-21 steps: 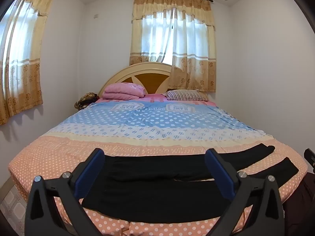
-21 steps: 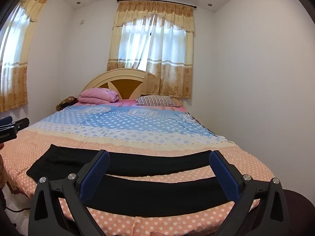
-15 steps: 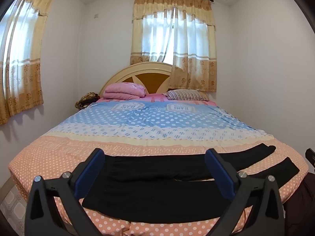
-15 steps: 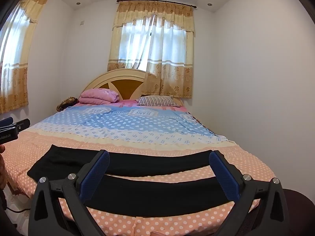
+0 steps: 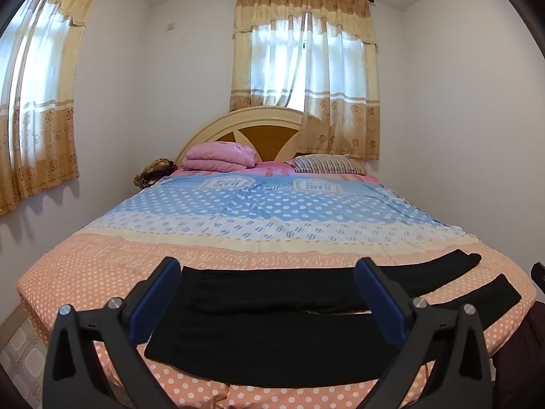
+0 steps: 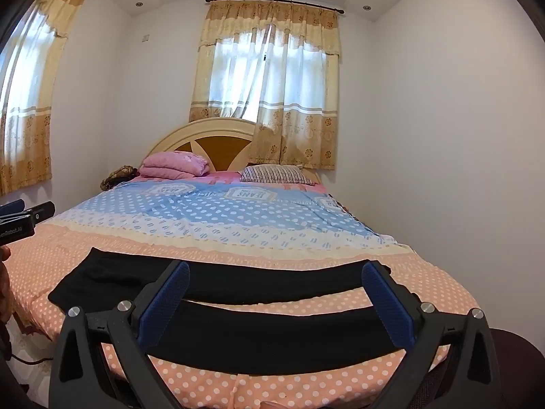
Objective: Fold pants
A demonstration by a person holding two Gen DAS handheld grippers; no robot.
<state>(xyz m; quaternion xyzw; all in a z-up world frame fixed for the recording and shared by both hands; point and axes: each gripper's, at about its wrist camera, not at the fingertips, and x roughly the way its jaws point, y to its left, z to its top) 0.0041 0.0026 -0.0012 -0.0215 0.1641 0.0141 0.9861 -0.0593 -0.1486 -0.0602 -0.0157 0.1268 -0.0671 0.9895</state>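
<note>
Black pants (image 5: 272, 334) lie flat across the foot of the bed, waist at the left, two legs spread apart toward the right. They also show in the right wrist view (image 6: 265, 334). My left gripper (image 5: 269, 293) is open and empty, held above the waist end. My right gripper (image 6: 276, 294) is open and empty, held above the near leg. The left gripper's tip shows at the left edge of the right wrist view (image 6: 24, 218).
The bed (image 5: 272, 211) has an orange, cream and blue dotted cover. A folded pink blanket (image 5: 221, 156) and a striped pillow (image 5: 323, 165) lie by the headboard. White walls stand close on both sides. Curtained windows are behind and at the left.
Both views have shifted very slightly; the pants and both open grippers stay as they were.
</note>
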